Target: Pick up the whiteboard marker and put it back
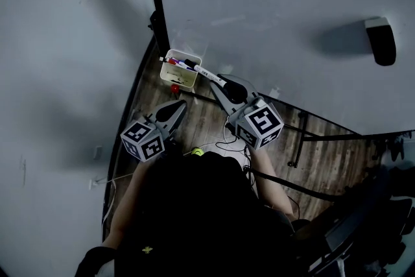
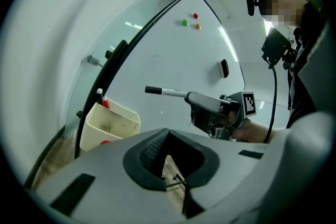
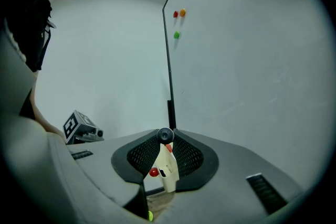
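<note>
Head view: looks steeply down on a white bin (image 1: pixel 180 69) fixed at the edge of a whiteboard (image 1: pixel 279 3). Shows the right gripper (image 1: pixel 228 89) just right of the bin, clamped on a whiteboard marker (image 1: pixel 206 72), with the marker's black tip reaching over the bin, above other markers (image 1: pixel 174 62) inside. Places the left gripper (image 1: pixel 170 112) just below the bin, apart from it. Adds a black eraser (image 1: pixel 380 41) well right of the bin, on the board.

Left gripper view: looks along jaws standing apart with nothing between them. Puts the bin (image 2: pixel 110 124) up and to the left of the jaws, and the marker (image 2: pixel 167 92) level in the air, above and right of the bin, pinched by the right gripper (image 2: pixel 191 97).

Right gripper view: meets the marker's round black end (image 3: pixel 165 135) head-on, squeezed between the pads, with the bin (image 3: pixel 167 171) directly beyond and below
</note>
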`<state>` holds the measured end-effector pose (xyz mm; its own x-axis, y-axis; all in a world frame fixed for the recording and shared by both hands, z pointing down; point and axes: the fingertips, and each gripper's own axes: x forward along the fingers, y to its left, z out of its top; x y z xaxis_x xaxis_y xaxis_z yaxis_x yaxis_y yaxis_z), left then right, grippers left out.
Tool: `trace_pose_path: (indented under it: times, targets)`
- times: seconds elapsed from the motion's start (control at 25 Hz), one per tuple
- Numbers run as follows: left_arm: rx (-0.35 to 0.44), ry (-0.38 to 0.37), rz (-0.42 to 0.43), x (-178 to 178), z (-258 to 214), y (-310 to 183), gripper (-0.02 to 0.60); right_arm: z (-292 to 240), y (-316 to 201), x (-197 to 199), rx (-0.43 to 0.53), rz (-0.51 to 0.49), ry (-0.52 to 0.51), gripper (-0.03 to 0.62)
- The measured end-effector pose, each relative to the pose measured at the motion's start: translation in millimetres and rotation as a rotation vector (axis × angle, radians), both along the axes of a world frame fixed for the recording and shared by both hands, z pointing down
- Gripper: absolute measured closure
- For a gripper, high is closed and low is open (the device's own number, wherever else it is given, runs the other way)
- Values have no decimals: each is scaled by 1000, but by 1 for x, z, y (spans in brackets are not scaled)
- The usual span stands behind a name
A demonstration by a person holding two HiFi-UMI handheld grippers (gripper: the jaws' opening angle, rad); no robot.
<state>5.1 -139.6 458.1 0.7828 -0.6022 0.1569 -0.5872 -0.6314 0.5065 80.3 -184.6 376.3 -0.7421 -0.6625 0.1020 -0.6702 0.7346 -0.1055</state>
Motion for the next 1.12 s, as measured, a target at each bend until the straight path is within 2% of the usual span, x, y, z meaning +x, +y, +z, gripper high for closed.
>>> trace_pose_path:
  times: [0.44,1.12]
  targets:
    - [-8,47,-6,-3,-1,0,561,1,2,-1,-4,2,-3,514]
    - [-32,69,-2,-9,1,2,561,5,-3,-8,-23,-5,3,514]
